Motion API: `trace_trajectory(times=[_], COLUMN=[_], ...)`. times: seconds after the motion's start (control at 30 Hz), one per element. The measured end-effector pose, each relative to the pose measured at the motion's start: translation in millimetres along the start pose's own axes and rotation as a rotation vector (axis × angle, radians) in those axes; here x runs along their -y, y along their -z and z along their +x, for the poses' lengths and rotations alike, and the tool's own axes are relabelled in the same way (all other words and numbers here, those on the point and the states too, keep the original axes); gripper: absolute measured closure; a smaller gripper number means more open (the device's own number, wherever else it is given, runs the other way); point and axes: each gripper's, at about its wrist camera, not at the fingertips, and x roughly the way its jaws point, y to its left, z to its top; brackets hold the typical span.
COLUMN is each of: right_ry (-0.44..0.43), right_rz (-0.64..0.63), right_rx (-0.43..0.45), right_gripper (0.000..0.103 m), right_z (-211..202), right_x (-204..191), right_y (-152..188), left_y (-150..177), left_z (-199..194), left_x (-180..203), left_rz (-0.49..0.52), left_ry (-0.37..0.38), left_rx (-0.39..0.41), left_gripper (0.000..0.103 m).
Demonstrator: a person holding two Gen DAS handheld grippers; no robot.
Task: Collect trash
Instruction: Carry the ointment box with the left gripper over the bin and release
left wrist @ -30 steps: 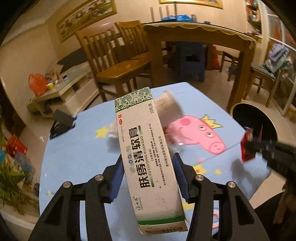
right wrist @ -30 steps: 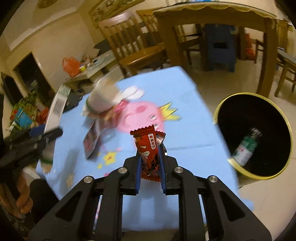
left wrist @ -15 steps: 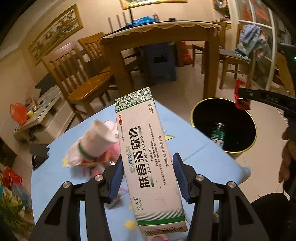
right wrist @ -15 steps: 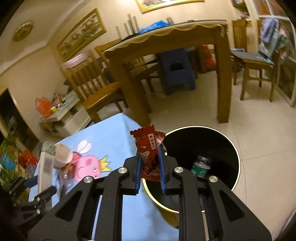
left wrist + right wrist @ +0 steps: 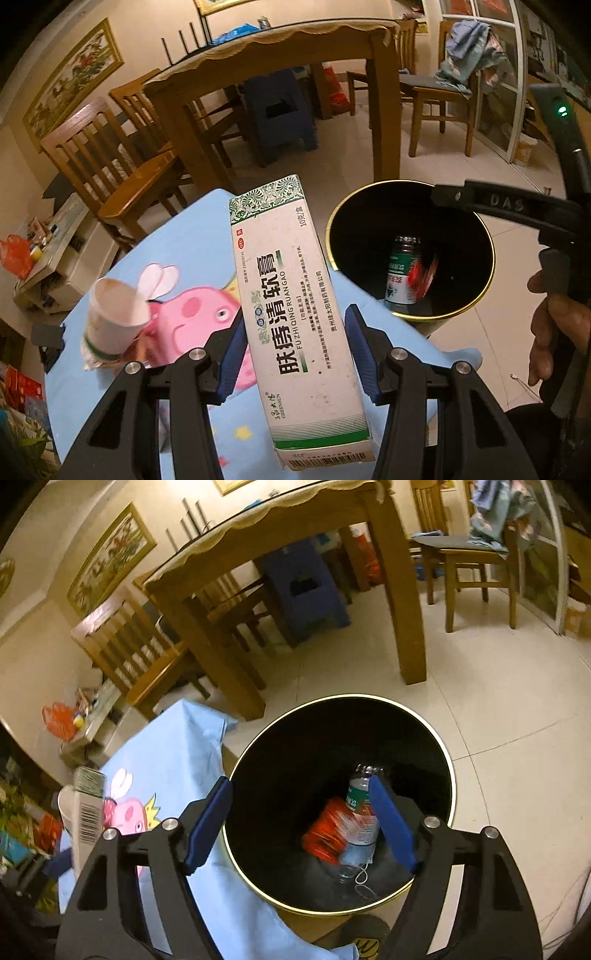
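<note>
My left gripper [image 5: 295, 350] is shut on a long white and green ointment box [image 5: 295, 310], held above the blue cartoon tablecloth [image 5: 177, 240]. My right gripper [image 5: 301, 823] is open and empty, directly over the black gold-rimmed trash bin [image 5: 424, 731]. A red snack wrapper [image 5: 327, 834], blurred by motion, lies inside the bin beside a green-labelled bottle [image 5: 360, 823]. The bin [image 5: 340, 221], bottle [image 5: 400, 273] and wrapper [image 5: 424, 273] also show in the left wrist view, under the right gripper's finger [image 5: 495, 203]. A paper cup [image 5: 110, 317] sits on crumpled wrappers on the cloth.
A wooden dining table [image 5: 280, 48] with chairs [image 5: 122, 166] and a blue stool [image 5: 277, 110] stands beyond the bin. A low side table [image 5: 48, 243] with clutter is at the left. The bin stands on a tiled floor [image 5: 517, 716] right of the cloth-covered table.
My right gripper has opened over the bin and let go of the red wrapper, which has dropped inside. My left gripper has swung right towards the bin, still holding the box.
</note>
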Motion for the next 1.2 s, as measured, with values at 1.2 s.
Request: trace_trajectory(times=[1.2], right_ry=[0.191], right_rz=[0.147], right_rx=[0.186], right_gripper=[0.009], right_z=[-55], right_x=[47], right_y=[4], left_y=[-14], left_z=[29], left_x=[11], left_rz=[-0.002], left_ry=[0.07], left_rx=[-0.031], left_gripper=[0.03])
